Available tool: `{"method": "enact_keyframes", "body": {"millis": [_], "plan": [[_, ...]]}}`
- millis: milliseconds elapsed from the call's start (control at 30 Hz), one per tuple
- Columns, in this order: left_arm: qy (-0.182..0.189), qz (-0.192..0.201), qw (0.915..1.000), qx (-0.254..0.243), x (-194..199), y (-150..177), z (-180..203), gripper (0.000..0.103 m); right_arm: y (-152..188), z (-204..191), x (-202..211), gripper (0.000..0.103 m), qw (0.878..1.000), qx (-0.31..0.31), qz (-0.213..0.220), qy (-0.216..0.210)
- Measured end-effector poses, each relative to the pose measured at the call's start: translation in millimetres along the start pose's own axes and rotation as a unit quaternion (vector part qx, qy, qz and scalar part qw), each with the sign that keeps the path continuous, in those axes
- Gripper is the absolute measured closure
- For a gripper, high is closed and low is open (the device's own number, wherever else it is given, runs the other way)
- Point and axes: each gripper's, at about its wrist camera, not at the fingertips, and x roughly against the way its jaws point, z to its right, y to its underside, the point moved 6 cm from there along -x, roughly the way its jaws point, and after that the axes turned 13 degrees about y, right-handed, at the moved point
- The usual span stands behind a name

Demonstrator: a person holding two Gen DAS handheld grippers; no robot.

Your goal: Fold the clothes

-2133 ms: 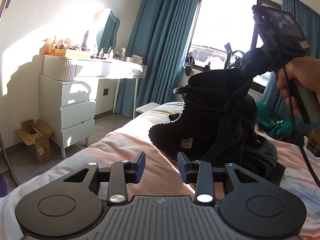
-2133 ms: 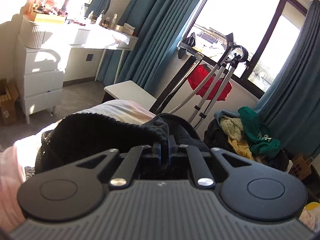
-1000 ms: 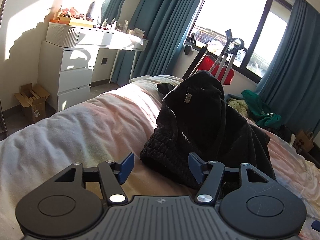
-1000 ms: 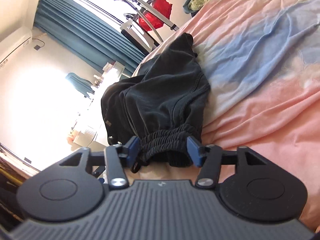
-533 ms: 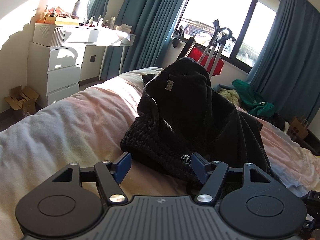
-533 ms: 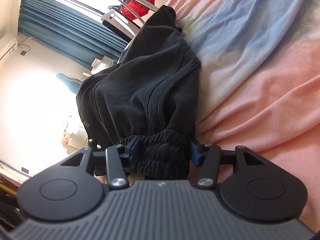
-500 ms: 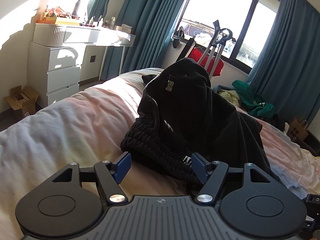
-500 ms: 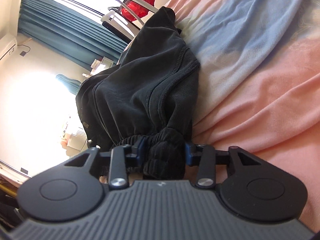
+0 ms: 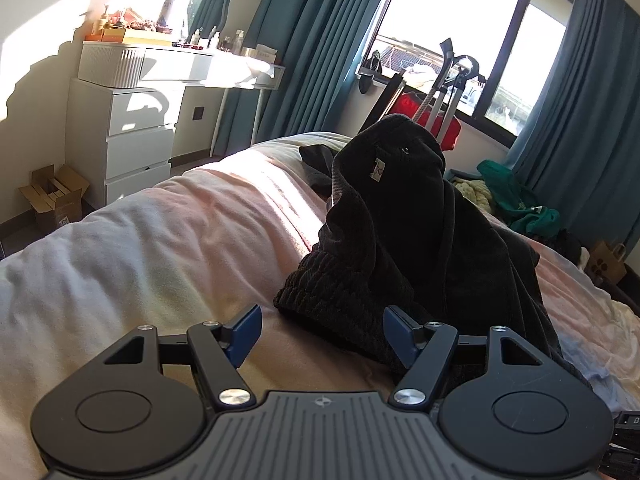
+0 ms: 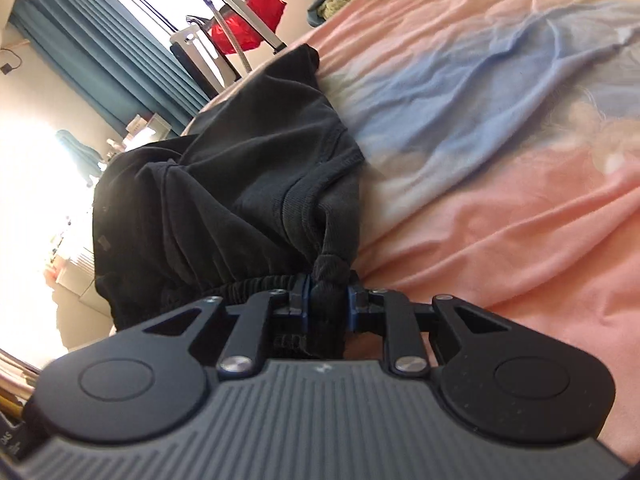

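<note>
Bedspread (image 10: 520,220) bears black garment (image 10: 240,184); right tool (image 10: 327,300) closing, clamping its waistband, left tool (image 9: 320,330) apart

From the left wrist we look low across the bed (image 9: 168,248) toward the window (image 9: 452,28), the left tool (image 9: 320,330) at our lower edge and the black garment (image 9: 404,224) close ahead. From the right wrist we sit rolled sideways, nearly against the same garment (image 10: 240,184), past the right tool (image 10: 326,300). Both views share garment, bed, curtains (image 9: 320,40) and window.
</note>
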Motion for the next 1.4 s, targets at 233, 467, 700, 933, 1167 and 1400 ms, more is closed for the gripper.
{"method": "enact_keyframes", "body": {"millis": [233,467,700,933,1167,1400], "plan": [[-0.001,-0.001,0.9999,-0.011,-2,1,0,0.033,0,-8,12,0.082,1.0,0.02,0.02,-0.004],[-0.015,0.003,0.999,-0.042,-20,-7,-5,0.032,0,-6,11,0.082,1.0,0.01,0.013,-0.01],[-0.009,-0.011,0.9989,-0.044,-42,-10,-15,0.032,0,-5,9,0.082,1.0,0.004,0.008,-0.011],[0.012,-0.013,0.9987,-0.048,-64,-12,-15,0.032,2,-2,8,0.081,1.0,0.0,0.008,-0.015],[0.014,-0.016,0.9973,-0.071,-76,-13,-11,0.041,4,1,6,0.081,1.0,-0.009,0.01,-0.026],[0.02,-0.015,0.9965,-0.08,-76,-17,-3,0.07,6,-1,6,0.081,0.999,-0.005,0.015,-0.04]]}}
